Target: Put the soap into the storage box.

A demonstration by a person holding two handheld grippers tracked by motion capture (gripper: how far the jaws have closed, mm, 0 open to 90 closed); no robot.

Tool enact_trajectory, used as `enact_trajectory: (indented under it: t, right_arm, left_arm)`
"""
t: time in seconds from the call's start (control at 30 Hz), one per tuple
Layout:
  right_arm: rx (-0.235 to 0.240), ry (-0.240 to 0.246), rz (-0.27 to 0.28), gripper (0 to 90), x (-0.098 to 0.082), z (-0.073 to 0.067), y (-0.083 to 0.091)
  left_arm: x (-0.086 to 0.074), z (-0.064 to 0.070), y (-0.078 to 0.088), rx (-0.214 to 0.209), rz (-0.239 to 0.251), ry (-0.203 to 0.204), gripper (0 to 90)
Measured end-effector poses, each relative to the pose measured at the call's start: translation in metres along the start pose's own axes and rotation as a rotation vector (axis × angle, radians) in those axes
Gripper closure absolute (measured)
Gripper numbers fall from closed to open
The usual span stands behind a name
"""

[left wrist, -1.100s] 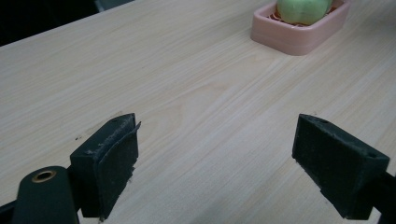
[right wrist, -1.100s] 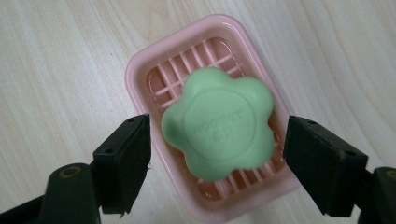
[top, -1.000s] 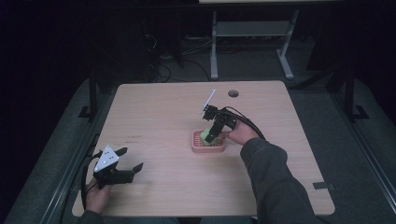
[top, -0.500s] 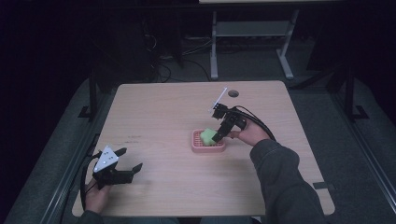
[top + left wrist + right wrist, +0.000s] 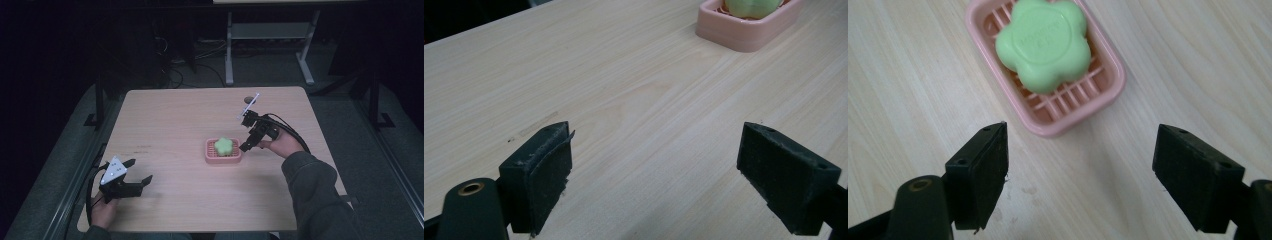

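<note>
Lying in pink dish [image 5: 1108,95], green soap [image 5: 1045,42] just beyond right hand-held gripper [image 5: 1080,172], jaws apart, empty.

One table [image 5: 170,125] carried one pink dish [image 5: 223,156] and, in it, one green soap [image 5: 223,145], just ahead of the right gripper [image 5: 245,146]. Two grippers were present: that one, and the left gripper [image 5: 139,172], which stood well apart from the dish. Each showed two black jaws, spread wide with nothing between them.
</note>
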State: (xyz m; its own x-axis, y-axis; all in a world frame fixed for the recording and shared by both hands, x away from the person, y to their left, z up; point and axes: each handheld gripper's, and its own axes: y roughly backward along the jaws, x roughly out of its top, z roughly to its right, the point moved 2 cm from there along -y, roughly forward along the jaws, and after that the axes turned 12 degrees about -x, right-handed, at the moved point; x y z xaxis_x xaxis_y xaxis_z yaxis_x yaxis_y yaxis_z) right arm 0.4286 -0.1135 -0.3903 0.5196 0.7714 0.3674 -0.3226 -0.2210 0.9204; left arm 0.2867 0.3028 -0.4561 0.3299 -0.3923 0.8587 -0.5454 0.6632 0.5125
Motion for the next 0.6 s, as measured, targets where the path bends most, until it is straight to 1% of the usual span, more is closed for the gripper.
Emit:
enact_trajectory:
  t: [0.23, 0.3, 0.47, 0.6]
  right_arm:
    - [0.005, -0.021, -0.003, 21.9, -0.011, 0.003, -0.002]
    - [0.002, -0.014, -0.011, 21.9, -0.013, 0.004, -0.002]
    - [0.0, -0.023, -0.004, 21.9, -0.014, 0.005, 0.001]
    - [-0.002, -0.015, -0.006, 21.9, -0.016, 0.004, 0.002]
  left_arm:
    - [0.0, 0.0, 0.0, 0.0, -0.004, 0.0, 14.1]
    - [0.0, 0.0, 0.0, 0.001, -0.003, 0.002, 14.1]
    - [0.0, 0.0, 0.0, 0.001, 0.0, 0.003, 14.1]
    - [0.0, 0.0, 0.0, 0.001, -0.001, 0.001, 14.2]
